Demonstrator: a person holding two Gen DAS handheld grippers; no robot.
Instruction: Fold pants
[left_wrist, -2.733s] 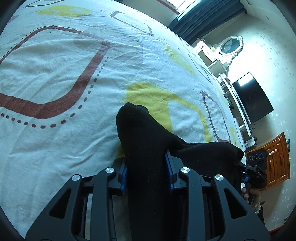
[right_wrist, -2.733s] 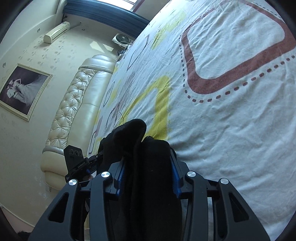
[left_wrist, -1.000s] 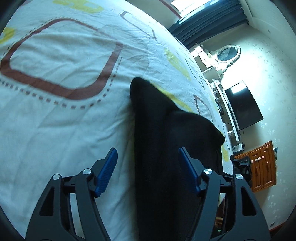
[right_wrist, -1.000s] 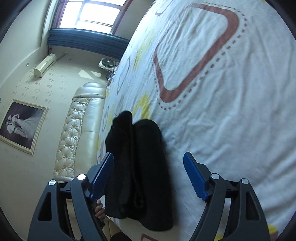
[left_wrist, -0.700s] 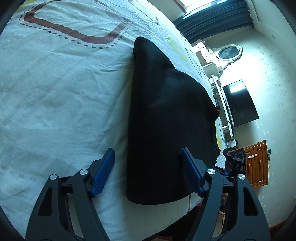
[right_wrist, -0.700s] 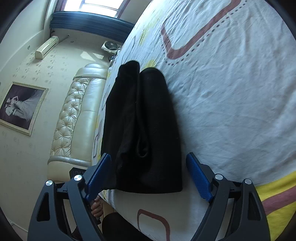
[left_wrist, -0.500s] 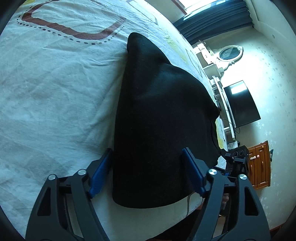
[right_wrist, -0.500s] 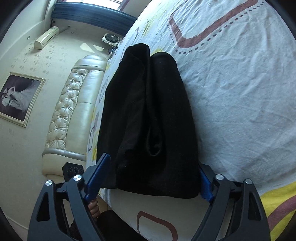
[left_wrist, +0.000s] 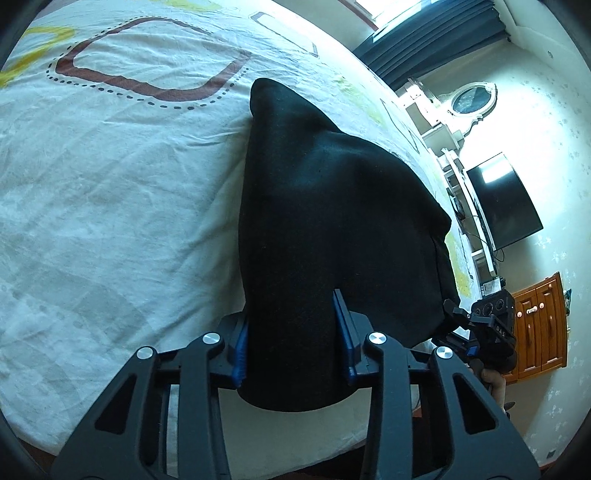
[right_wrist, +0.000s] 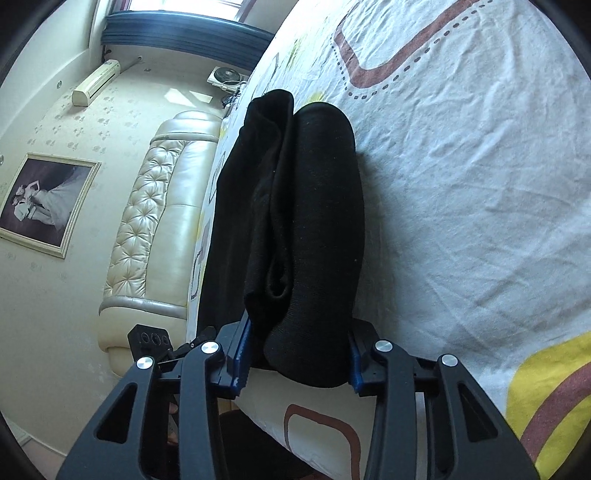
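Note:
Black pants (left_wrist: 325, 206) lie folded into a thick bundle on the patterned white bed sheet (left_wrist: 110, 184), near the bed's front edge. My left gripper (left_wrist: 291, 314) has its jaws closing on the bundle's near left end, and both blue pads press the fabric. In the right wrist view the pants (right_wrist: 303, 206) show two stacked folds. My right gripper (right_wrist: 298, 332) is closing on the near right end, its pads tight against the cloth on both sides. Each view catches the other gripper's body at the edge of the bed.
The bed sheet (right_wrist: 461, 184) spreads wide beyond the pants. A padded cream headboard (right_wrist: 147, 221) and a framed picture (right_wrist: 44, 199) lie to one side. A dark TV (left_wrist: 502, 203), a round mirror (left_wrist: 471, 99) and a wooden cabinet (left_wrist: 539, 328) stand to the other.
Both grippers stood open astride the laid-down pants. They have come forward to the bundle's near end, and their jaws have narrowed onto the fabric.

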